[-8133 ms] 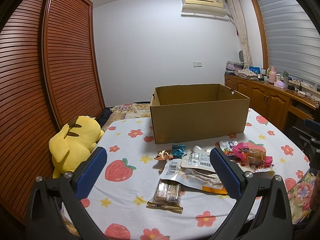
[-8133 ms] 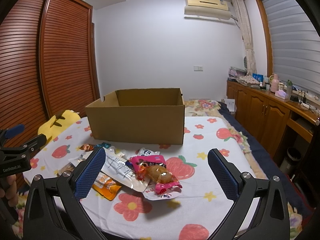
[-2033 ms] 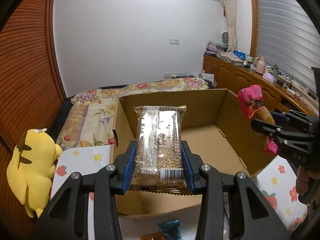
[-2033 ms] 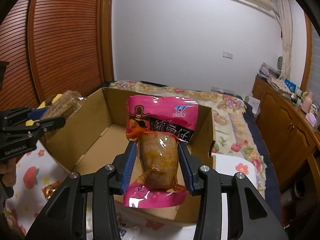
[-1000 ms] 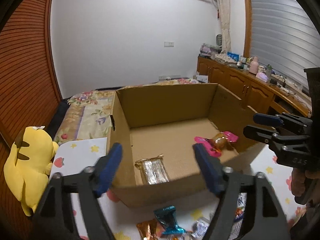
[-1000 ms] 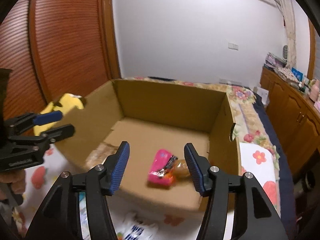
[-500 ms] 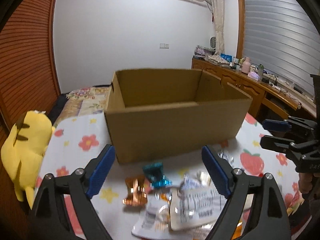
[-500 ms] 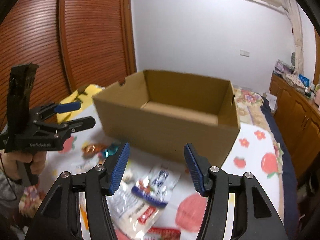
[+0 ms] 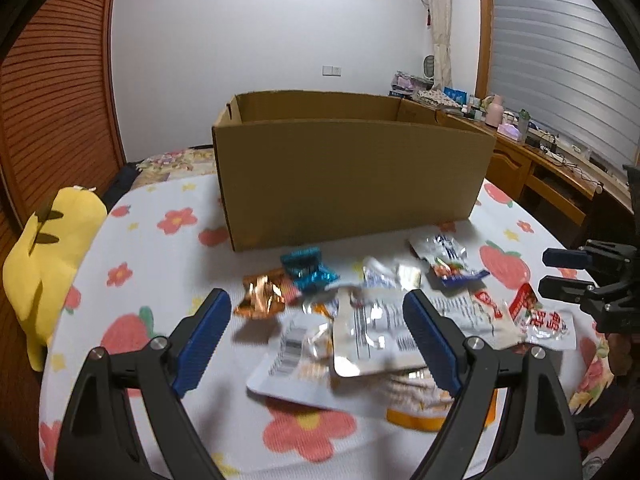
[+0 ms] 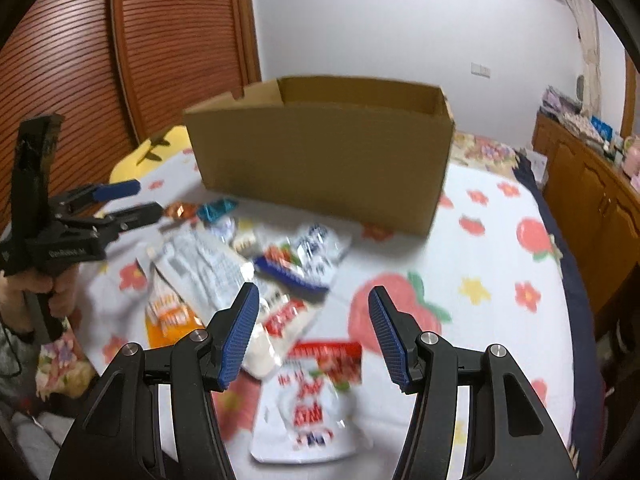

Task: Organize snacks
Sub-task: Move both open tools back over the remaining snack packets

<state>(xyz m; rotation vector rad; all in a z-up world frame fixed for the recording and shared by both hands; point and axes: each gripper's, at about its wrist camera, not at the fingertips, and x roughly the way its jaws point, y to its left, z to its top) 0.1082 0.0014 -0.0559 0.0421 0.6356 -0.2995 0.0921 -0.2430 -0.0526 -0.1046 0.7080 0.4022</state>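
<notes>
Both grippers, left (image 9: 316, 330) and right (image 10: 314, 330), hang empty and spread over snacks (image 9: 380, 320) not yet in the box (image 9: 352, 176).

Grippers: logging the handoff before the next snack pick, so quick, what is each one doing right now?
Left gripper: open, holding nothing, above the snack packets.
Right gripper: open, holding nothing, above a red-and-white packet.

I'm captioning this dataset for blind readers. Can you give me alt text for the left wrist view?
An open, empty left gripper hangs over a pile of foil and plastic snack packets on a flower-and-strawberry print tablecloth, in front of an open brown cardboard box. The right gripper shows at the right edge.
</notes>
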